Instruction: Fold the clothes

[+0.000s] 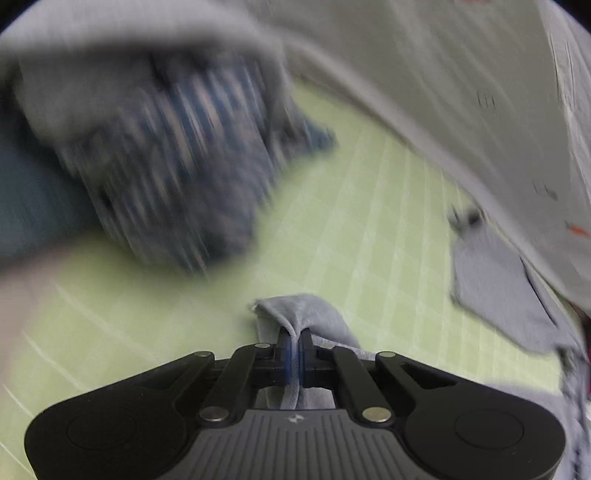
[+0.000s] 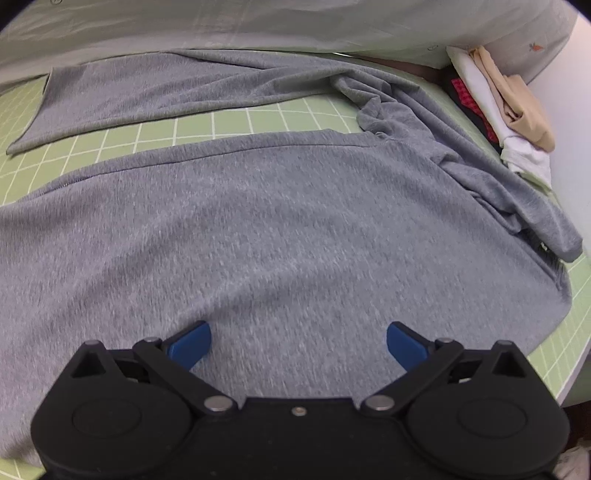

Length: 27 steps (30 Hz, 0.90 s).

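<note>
A grey long-sleeved garment lies spread on the green grid mat, one sleeve stretched out at the far side. My right gripper is open, its blue pads just above the garment's body. My left gripper is shut on a pinched fold of the grey garment, held above the mat. More grey fabric hangs at the right of the left wrist view.
A blurred pile of blue striped and teal clothes sits at the left. A person's pale shirt fills the far side. Folded white, beige and red clothes are stacked at the right, near the table edge.
</note>
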Tool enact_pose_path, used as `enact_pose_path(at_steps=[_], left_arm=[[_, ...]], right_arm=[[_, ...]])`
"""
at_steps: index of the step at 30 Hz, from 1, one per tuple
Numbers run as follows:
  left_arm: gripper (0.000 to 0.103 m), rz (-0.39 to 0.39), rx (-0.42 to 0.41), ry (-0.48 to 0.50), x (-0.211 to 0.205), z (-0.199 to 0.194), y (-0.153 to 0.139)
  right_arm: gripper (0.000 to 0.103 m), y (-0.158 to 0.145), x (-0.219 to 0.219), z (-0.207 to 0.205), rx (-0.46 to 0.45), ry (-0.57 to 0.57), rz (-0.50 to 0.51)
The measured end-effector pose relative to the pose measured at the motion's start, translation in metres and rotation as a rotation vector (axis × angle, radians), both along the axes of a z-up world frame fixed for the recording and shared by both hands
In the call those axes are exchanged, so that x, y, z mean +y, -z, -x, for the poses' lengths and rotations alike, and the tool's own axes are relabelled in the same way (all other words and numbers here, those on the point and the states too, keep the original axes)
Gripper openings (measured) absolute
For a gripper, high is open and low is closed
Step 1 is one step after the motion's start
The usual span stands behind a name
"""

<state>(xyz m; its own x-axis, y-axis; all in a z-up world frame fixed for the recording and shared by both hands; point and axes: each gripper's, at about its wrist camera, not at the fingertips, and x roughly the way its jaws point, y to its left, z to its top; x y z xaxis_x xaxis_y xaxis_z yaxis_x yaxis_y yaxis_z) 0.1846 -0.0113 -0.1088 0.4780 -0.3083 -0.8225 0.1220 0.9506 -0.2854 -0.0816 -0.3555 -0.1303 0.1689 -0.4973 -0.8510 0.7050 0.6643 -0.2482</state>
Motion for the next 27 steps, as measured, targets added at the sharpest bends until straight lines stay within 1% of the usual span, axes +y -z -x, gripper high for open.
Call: enact_pose_path(at_steps=[2, 4, 5, 6, 7, 9, 10, 14, 15, 16, 17, 18, 19, 20, 21, 24, 27], left_arm=[[0.014, -0.046, -0.075, -0.037, 0.007, -0.006, -0.011], [0.045, -0.076, -0.094, -0.012, 0.011, -0.007, -0.017], [0.053, -0.084, -0.092, 0.013, 0.012, -0.006, -0.018], [0.069, -0.093, -0.088, 0.03, 0.014, -0.002, -0.017], [0.078, -0.111, -0.085, 0.031, 0.016, 0.004, -0.016], [0.078, -0.158, -0.055, 0.014, 0.023, 0.017, -0.009], [0.078, -0.171, -0.026, 0.0, 0.027, 0.023, -0.004], [0.078, -0.181, 0.107, -0.073, 0.046, 0.044, 0.02], [0.078, -0.179, 0.139, -0.091, 0.05, 0.049, 0.025], [0.076, -0.18, 0.148, -0.095, 0.052, 0.054, 0.028], [0.075, -0.184, 0.139, -0.089, 0.054, 0.059, 0.028], [0.064, -0.188, 0.13, -0.082, 0.055, 0.064, 0.029], [0.047, -0.2, 0.118, -0.071, 0.054, 0.067, 0.028], [0.035, -0.221, 0.104, -0.058, 0.052, 0.07, 0.027], [0.003, -0.226, 0.099, -0.054, 0.052, 0.073, 0.027], [0.004, -0.206, 0.1, -0.067, 0.059, 0.082, 0.03], [0.004, -0.222, 0.112, -0.109, 0.071, 0.096, 0.03]], right_arm=[[0.102, 0.0, 0.002, -0.002, 0.012, -0.011, 0.015], [0.102, 0.0, 0.003, -0.003, 0.019, -0.017, 0.024], [0.102, -0.001, 0.003, -0.004, 0.021, -0.017, 0.025], [0.102, -0.001, 0.003, -0.004, 0.021, -0.014, 0.025], [0.102, -0.001, 0.003, -0.005, 0.02, -0.012, 0.024], [0.102, 0.0, 0.004, -0.005, 0.017, -0.01, 0.024], [0.102, 0.0, 0.004, -0.004, 0.016, -0.009, 0.024], [0.103, 0.0, 0.005, -0.003, 0.007, -0.005, 0.024], [0.103, 0.001, 0.006, -0.003, 0.003, -0.004, 0.022], [0.103, 0.001, 0.006, -0.002, -0.001, -0.006, 0.019], [0.103, 0.001, 0.007, -0.001, -0.005, -0.007, 0.017], [0.103, 0.001, 0.007, 0.0, -0.009, -0.008, 0.014], [0.103, 0.001, 0.009, 0.0, -0.012, -0.013, 0.015], [0.103, 0.001, 0.011, 0.001, -0.015, -0.017, 0.015], [0.103, 0.001, 0.012, 0.002, -0.018, -0.022, 0.016], [0.103, 0.001, 0.018, 0.005, -0.027, -0.038, 0.014], [0.103, 0.0, 0.025, 0.011, -0.037, -0.058, 0.004]])
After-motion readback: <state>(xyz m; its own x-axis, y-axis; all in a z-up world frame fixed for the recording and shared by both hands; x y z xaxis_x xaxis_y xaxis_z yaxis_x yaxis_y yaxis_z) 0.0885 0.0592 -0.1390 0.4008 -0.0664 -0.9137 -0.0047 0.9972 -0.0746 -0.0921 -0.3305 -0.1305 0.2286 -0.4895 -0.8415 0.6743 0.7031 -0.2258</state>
